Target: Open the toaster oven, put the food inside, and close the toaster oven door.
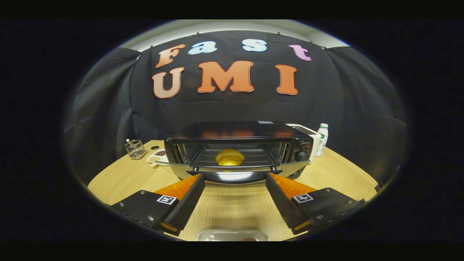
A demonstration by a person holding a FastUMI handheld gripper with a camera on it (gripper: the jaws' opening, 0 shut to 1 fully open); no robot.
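- Tongs (pixel 235 181) spread wide, holding nothing, low centre, aimed at the door.
- Golden round bun (pixel 229 157) sits on the rack inside the black toaster oven (pixel 237 145), mid-frame.
- Glass door (pixel 233 167) hangs down flat, so closing looks next.

Black cloth wall (pixel 232 108) (creased) behind wooden table (pixel 232 210).
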